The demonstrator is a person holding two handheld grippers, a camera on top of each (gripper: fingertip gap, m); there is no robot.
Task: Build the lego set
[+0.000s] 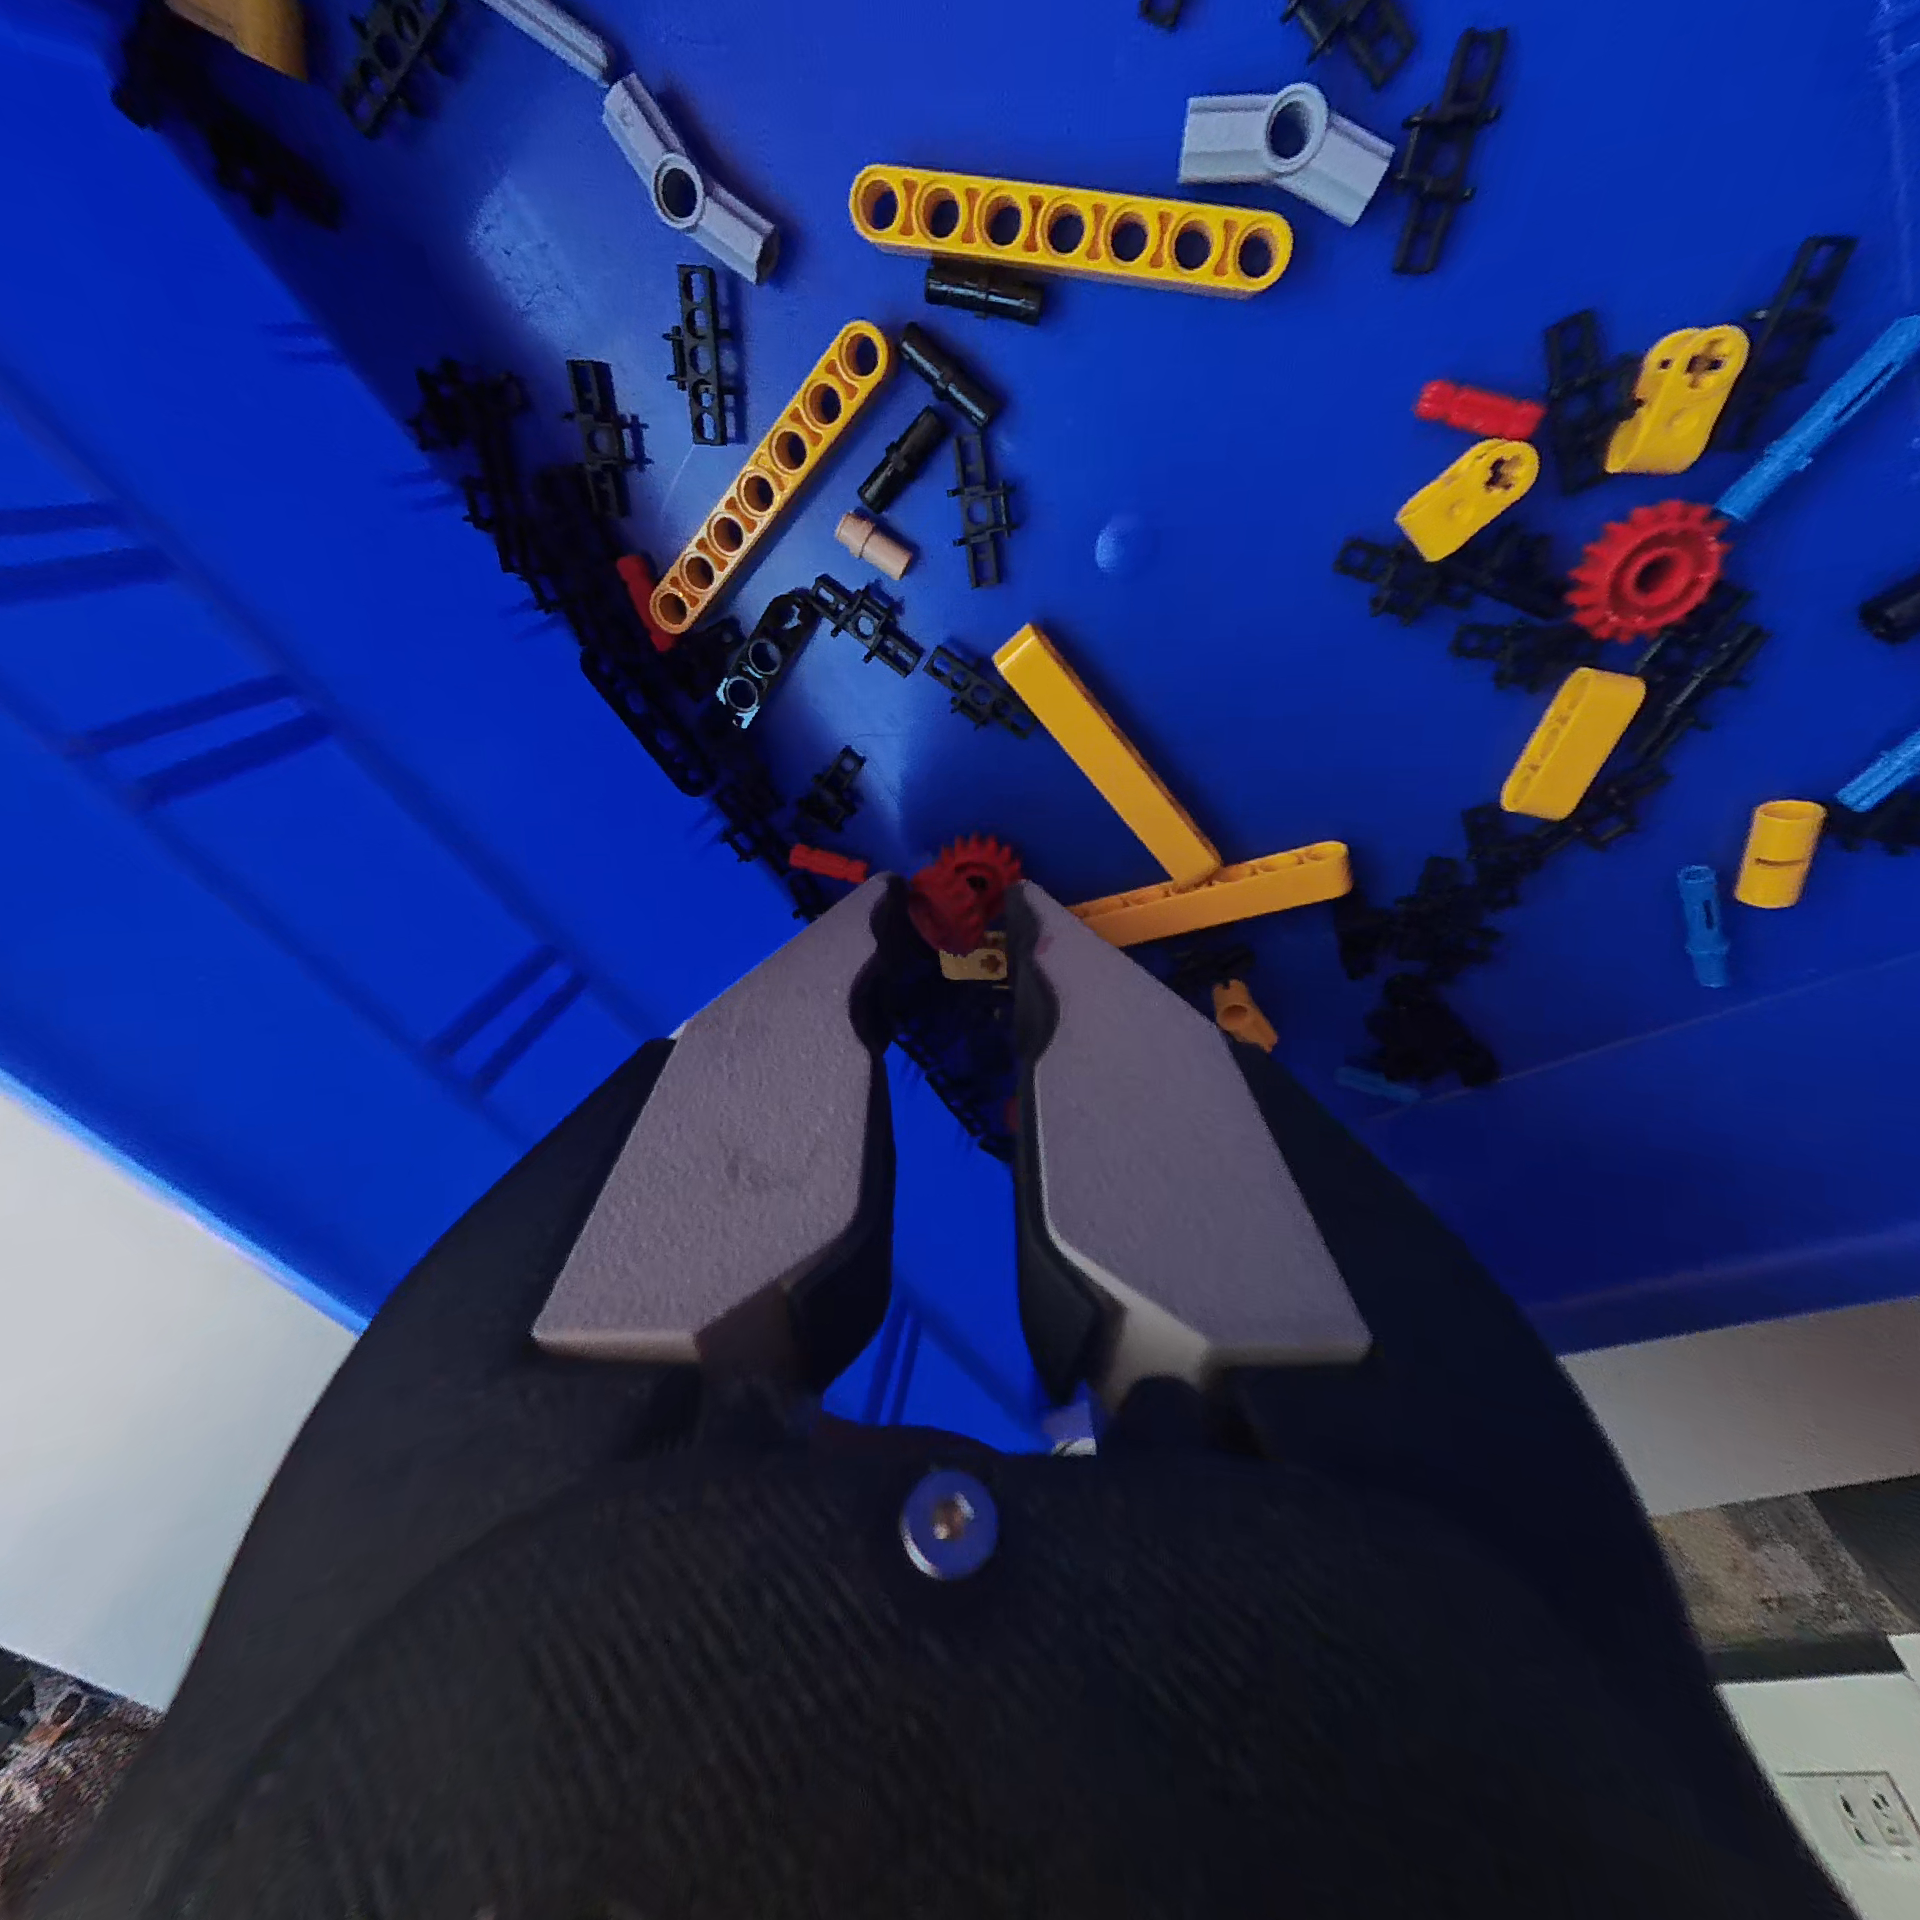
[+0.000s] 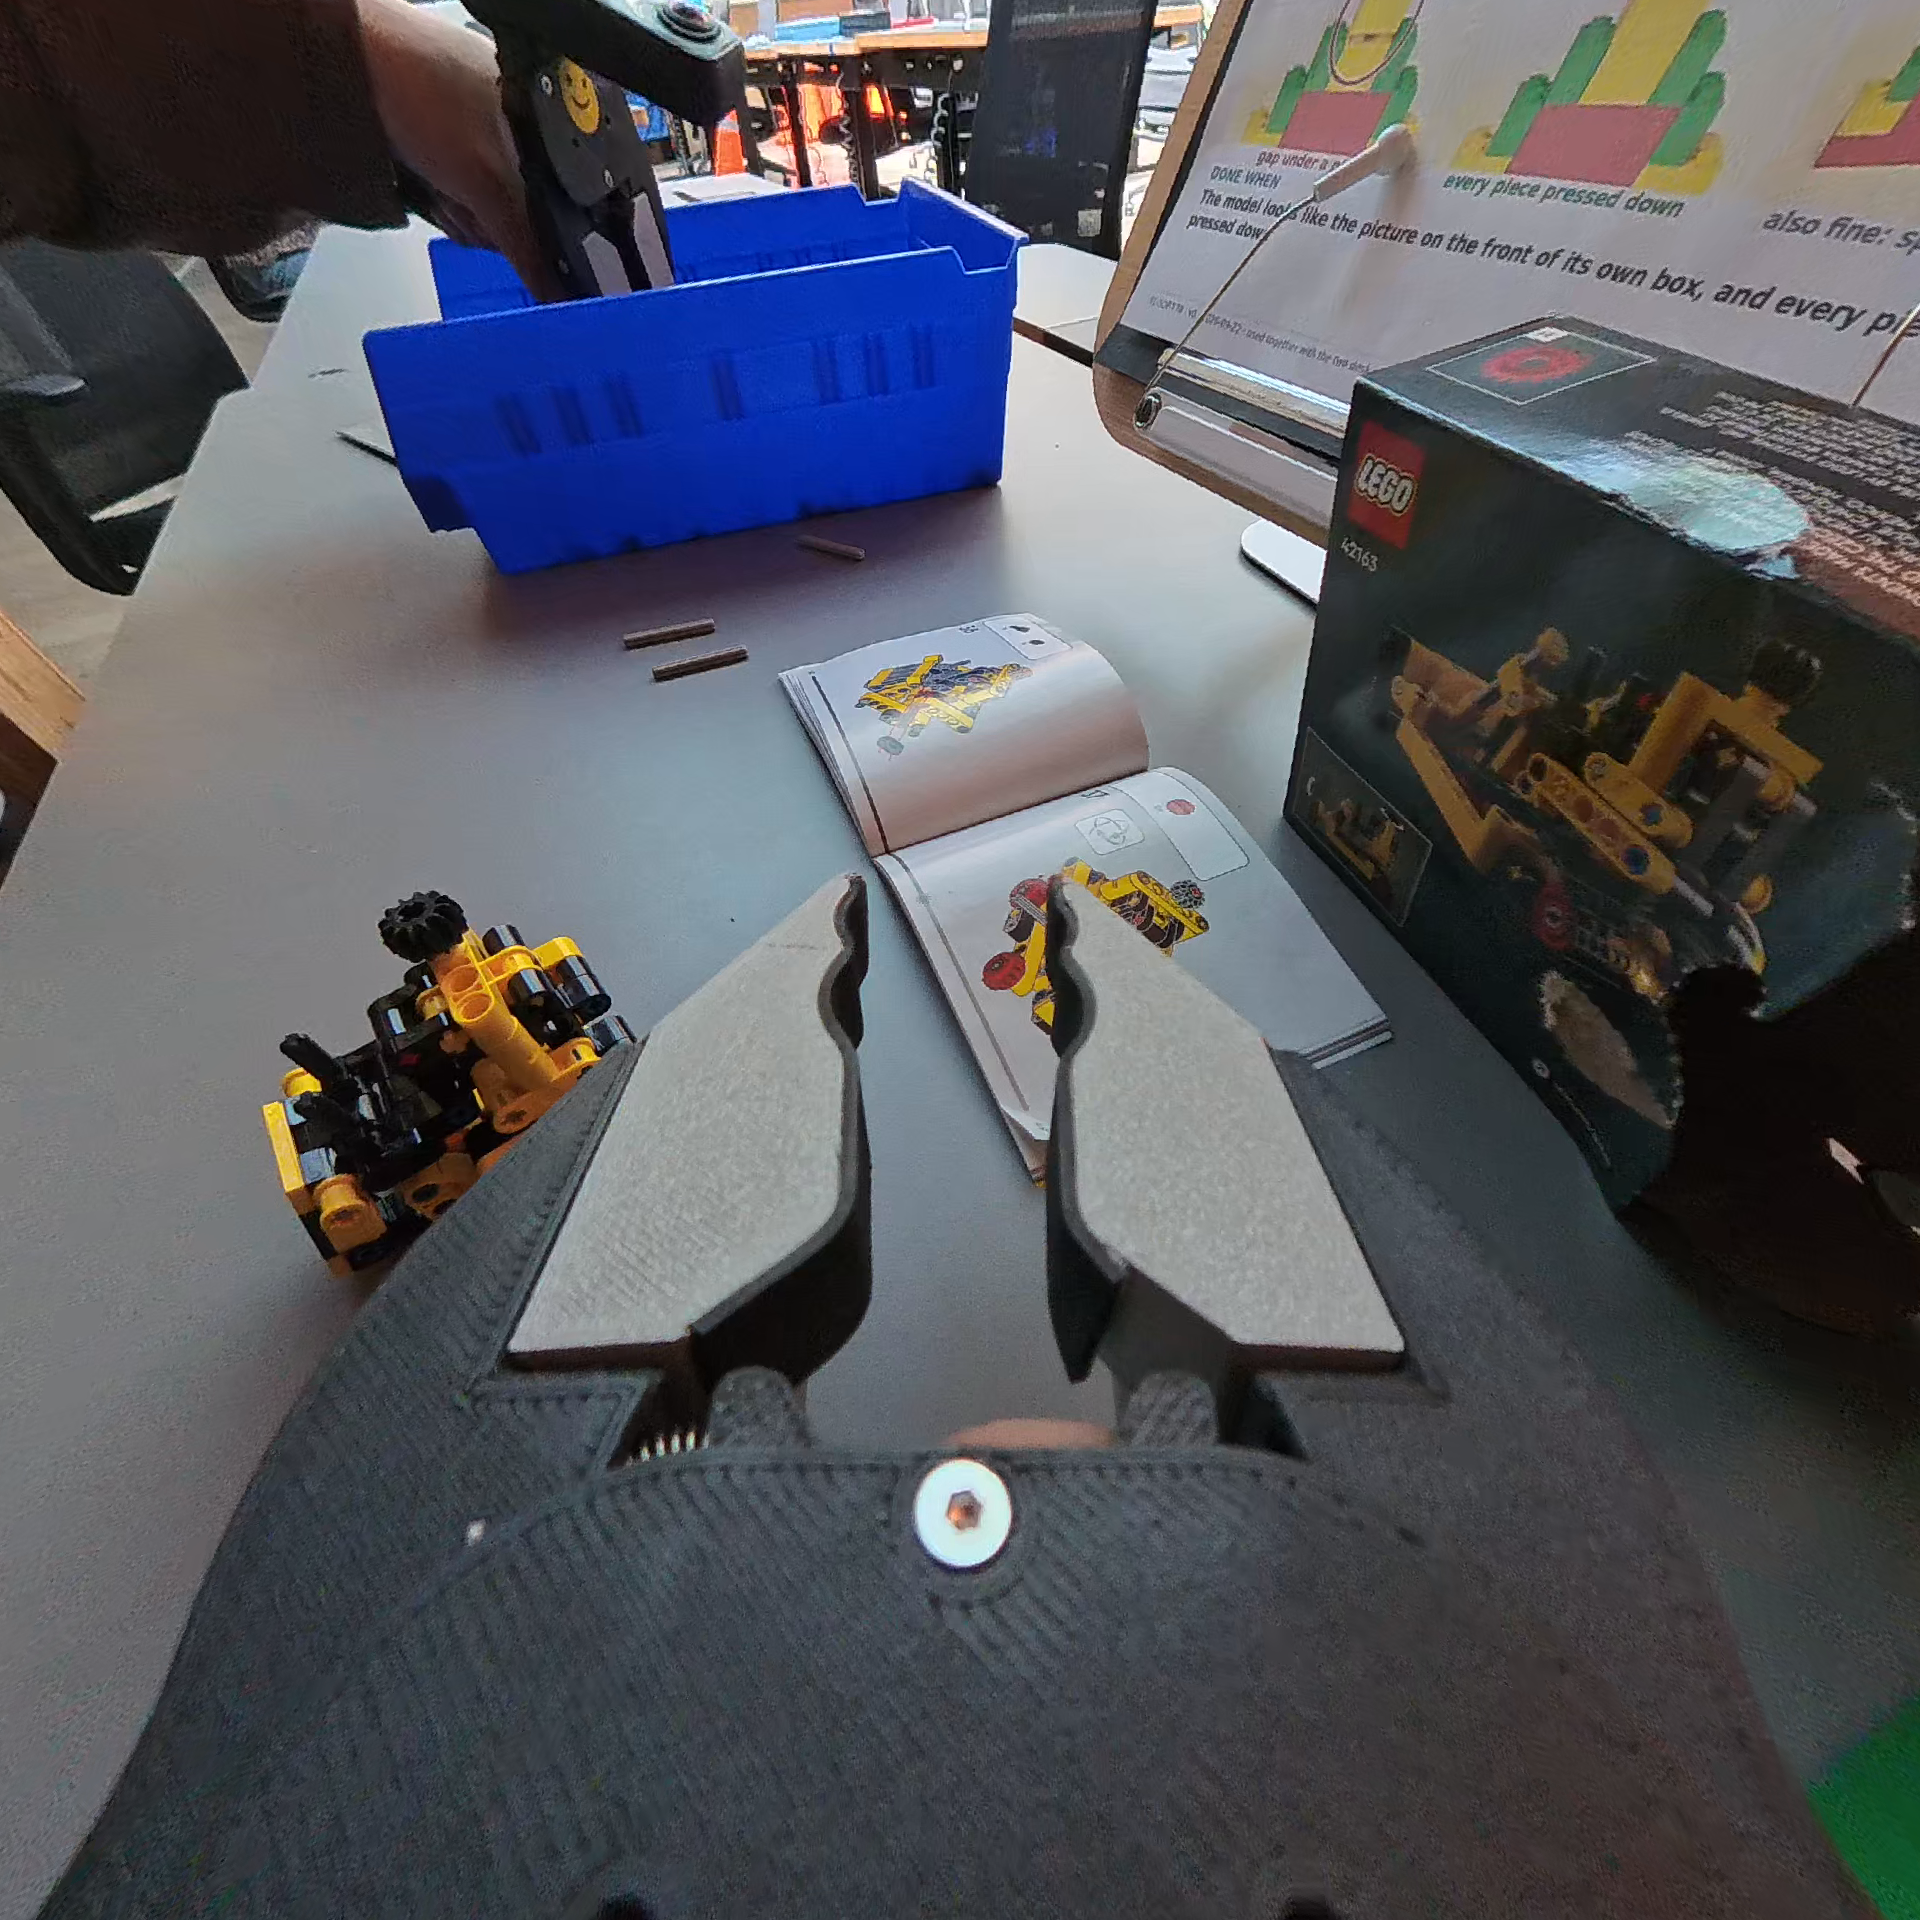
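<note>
The left gripper (image 1: 954,906) is reaching down into the blue parts bin (image 1: 312,727), and its fingertips are closing around a small red gear (image 1: 956,883) that is sitting at the edge of a tangle of black track links (image 1: 644,686). The jaws look narrowed onto the gear, though whether it is already lifted clear cannot be told. To do this pick well, the fingertips should be squeezing the gear across its toothed rim and rising straight up, so that the yellow piece just beneath it and the neighbouring links are not dragged along. The right gripper (image 2: 956,914) is hovering released and empty above the dark table (image 2: 416,727), just beside the partly built yellow and black model (image 2: 436,1070) and over the open instruction booklet (image 2: 1018,769). It is well placed to steady the model when the gear arrives. The set's box (image 2: 1579,790) is standing to the right.
</note>
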